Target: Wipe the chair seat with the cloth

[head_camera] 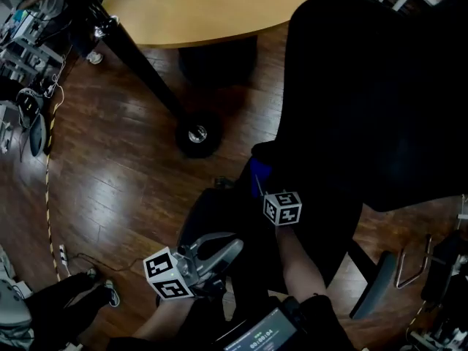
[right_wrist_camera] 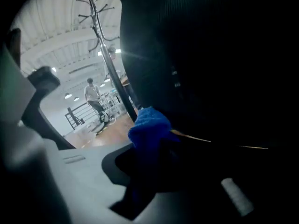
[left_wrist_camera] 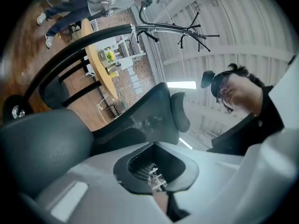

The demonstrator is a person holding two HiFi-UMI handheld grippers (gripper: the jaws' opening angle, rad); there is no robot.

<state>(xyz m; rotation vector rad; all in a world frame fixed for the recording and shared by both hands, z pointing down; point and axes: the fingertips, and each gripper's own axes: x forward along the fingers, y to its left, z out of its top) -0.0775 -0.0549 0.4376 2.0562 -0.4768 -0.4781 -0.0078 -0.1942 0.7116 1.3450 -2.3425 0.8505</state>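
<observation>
Dark, glossy wood planks make up the floor point(head_camera: 124, 174). Cluttered gear lines its left edge, and one round, pale wooden table point(head_camera: 212, 9) stands at the top. A slanted black leg point(head_camera: 142, 68) runs down from the table to a caster wheel point(head_camera: 196, 134). The gripper views look up at a white ribbed ceiling point(left_wrist_camera: 243, 36) with strip lights and the top of a coat stand point(left_wrist_camera: 187, 29).

Low in the head view, the left gripper point(head_camera: 232, 247) lies pointing to the right. Its grey jaws stand apart, with nothing between them. Just right of it, the right gripper point(head_camera: 265, 189) reaches upward, its jaws clamped on the cloth point(right_wrist_camera: 148, 127). This cloth is a small bunch of bright blue, nubbly fabric, and only a scrap of it point(head_camera: 256, 172) shows from above. It sits at the lower left edge of the chair point(head_camera: 373, 101), against the chair's dark surface, but actual contact cannot be made out. The chair is black and broad and fills the right side of the head view.

In all there are one cloth, one chair, one table and two grippers.
</observation>
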